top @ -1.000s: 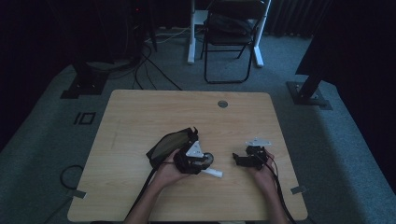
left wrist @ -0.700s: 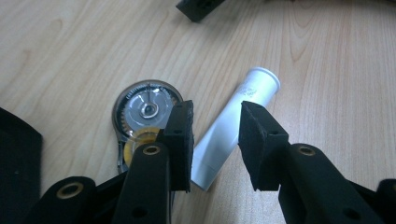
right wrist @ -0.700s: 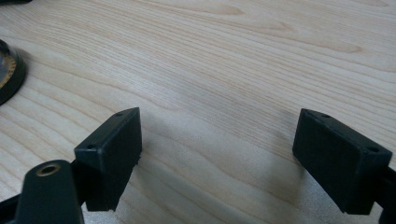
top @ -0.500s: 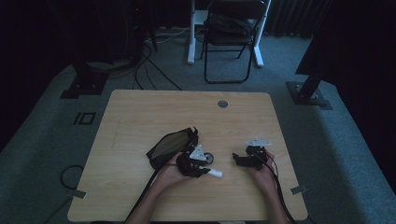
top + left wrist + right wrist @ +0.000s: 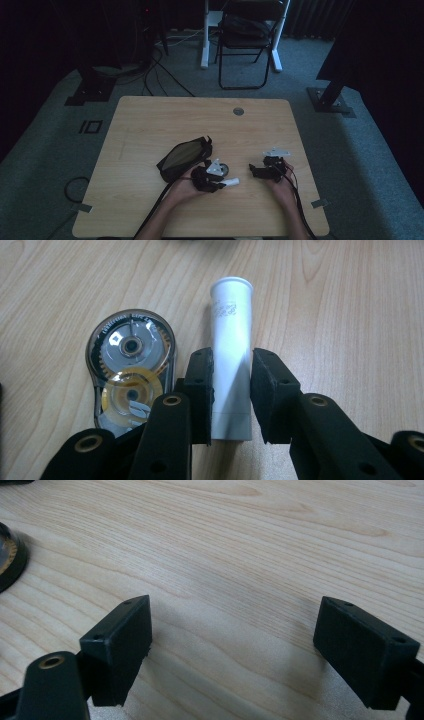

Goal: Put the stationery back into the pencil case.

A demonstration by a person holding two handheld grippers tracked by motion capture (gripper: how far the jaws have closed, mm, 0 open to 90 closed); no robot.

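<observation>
Now left tool [image 5: 231,385] has just been closing, pads pinching white tube [image 5: 231,355] lying on counter [image 5: 150,125], beside tape dispenser [image 5: 131,371]. Right tool [image 5: 232,645] spread wide over bare wood.

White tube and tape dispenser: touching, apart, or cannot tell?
Apart. The left gripper view shows bare wood between the white tube and the tape dispenser.

Dim room: grey carpet [image 5: 60,150], folding chair [image 5: 248,35] (black) behind wooden table [image 5: 150,120].
</observation>
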